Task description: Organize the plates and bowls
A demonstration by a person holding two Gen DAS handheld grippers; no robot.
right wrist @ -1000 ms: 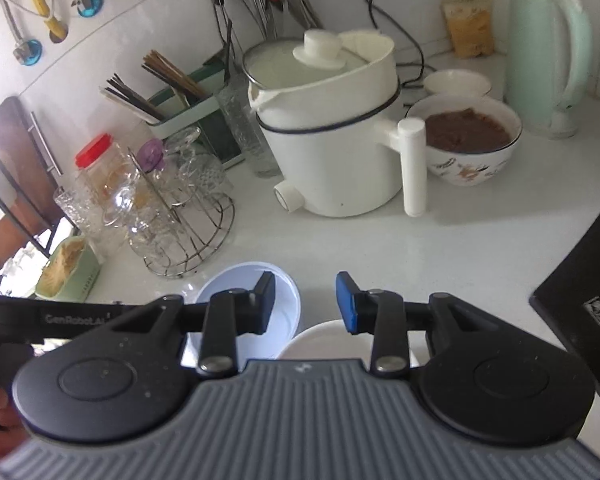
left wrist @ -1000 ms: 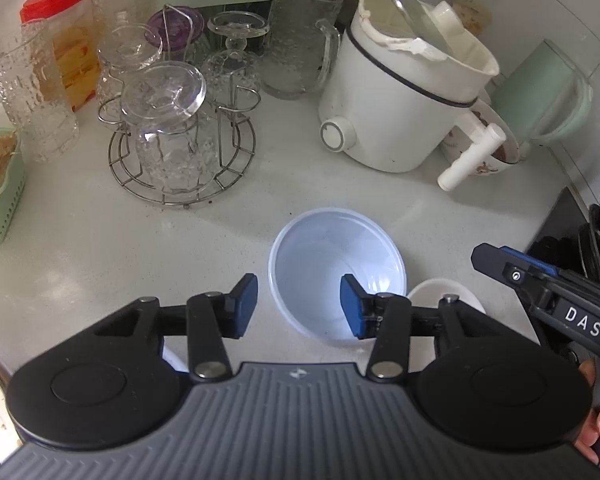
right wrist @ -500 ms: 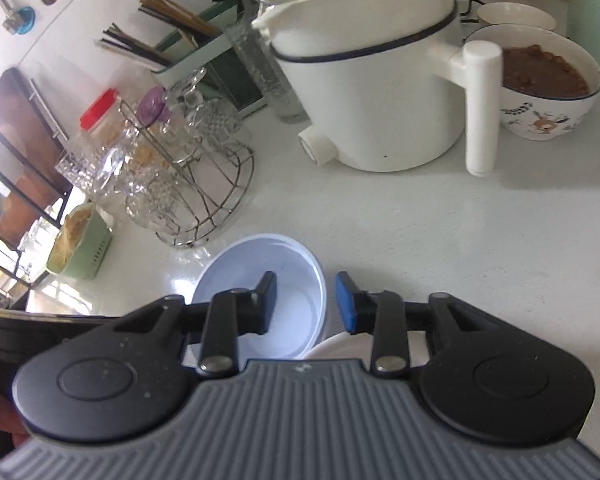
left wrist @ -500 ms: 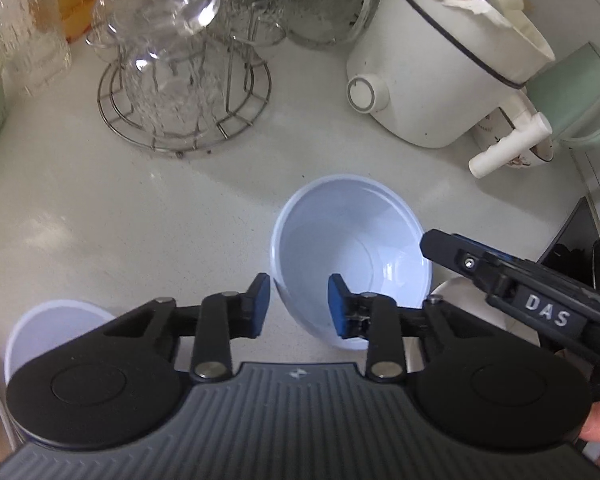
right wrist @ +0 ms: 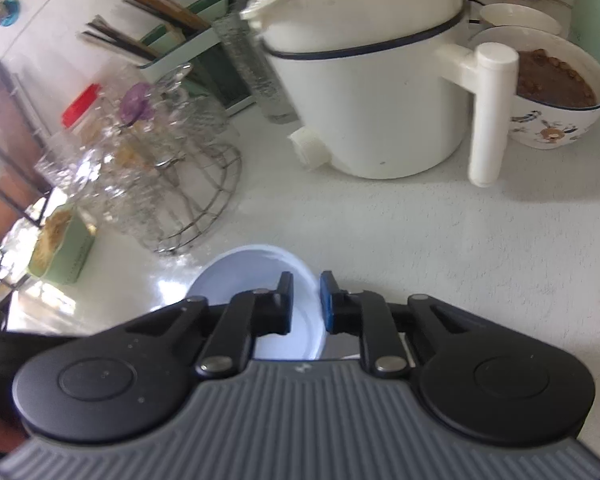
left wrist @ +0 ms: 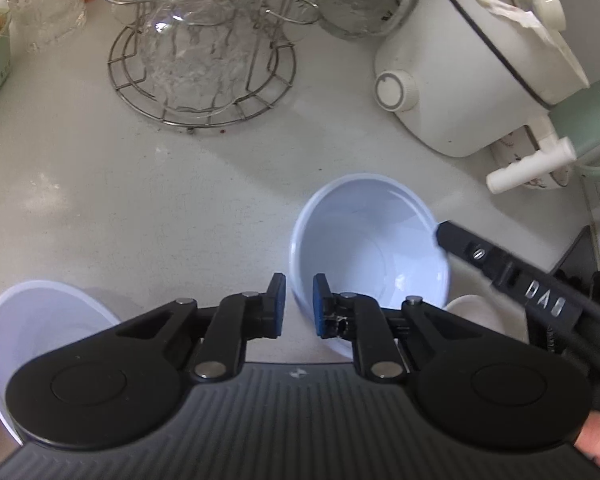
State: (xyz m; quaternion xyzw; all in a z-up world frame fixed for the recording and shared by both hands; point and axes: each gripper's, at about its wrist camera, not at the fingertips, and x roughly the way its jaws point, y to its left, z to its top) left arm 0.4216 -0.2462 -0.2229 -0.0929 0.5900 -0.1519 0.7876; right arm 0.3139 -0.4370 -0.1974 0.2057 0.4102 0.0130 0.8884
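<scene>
Evidently little was sorted yet. The left gripper (left wrist: pixel 299 304) had its fingers pinched on the near rim of the pale blue bowl (left wrist: pixel 374 254) on the worktop (left wrist: pixel 140 200); the right gripper (right wrist: pixel 305 303) clamped its far rim. A second blue bowl (left wrist: pixel 32 320) and a white dish (left wrist: pixel 484 316) stood unstacked beside it.

A: how many bowls on the counter?
B: three plastic-looking ones: pale blue bowl (left wrist: pixel 370 254), white bowl (left wrist: pixel 28 320) at the left, small white one (left wrist: pixel 484 316) on the right. Plus one patterned bowl (right wrist: pixel 556 120) of brown food.
A: anything else?
B: one cooker (right wrist: pixel 372 92), one glass rack (left wrist: pixel 202 80), two grippers.
</scene>
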